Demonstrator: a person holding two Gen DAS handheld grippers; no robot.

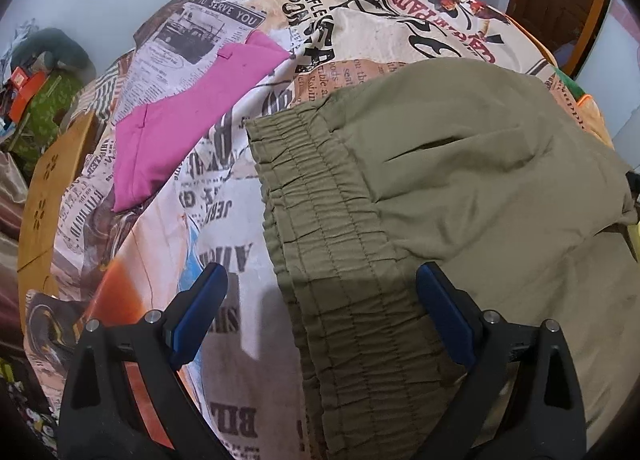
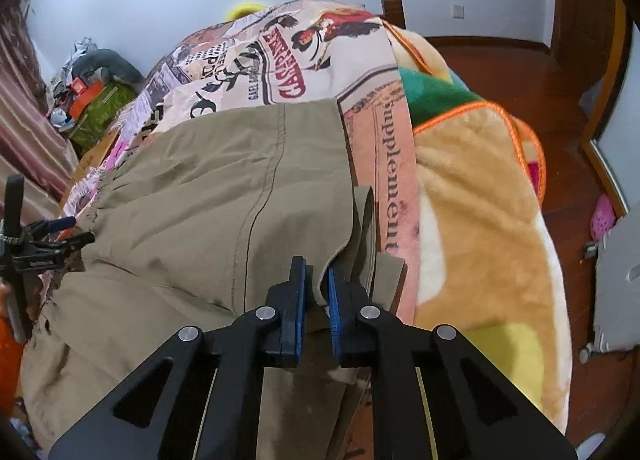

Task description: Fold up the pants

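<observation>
The bed [image 1: 224, 196], under a newspaper-print cover, fills both views. Only the right wrist view shows the plush orange-edged blanket [image 2: 480, 188] at the right of the frame and the wooden floor [image 2: 520, 72] past it. Only the left wrist view shows a folded pink garment [image 1: 176, 116] lying on the cover in the upper left.

The olive pants [image 1: 460, 180] lie spread over the bed, taking the centre and right of the left wrist view and the centre and left of the right wrist view. In the left wrist view the gathered waistband [image 1: 344, 260] runs down the middle of the frame between the spread fingers of the left gripper [image 1: 322, 280], which is released; whether a pad touches the cloth cannot be told. In the right wrist view the right gripper [image 2: 316, 272], bottom centre, is clenched on an edge of the pants, with a fold of cloth pinched between the blue pads [image 2: 333, 300].
</observation>
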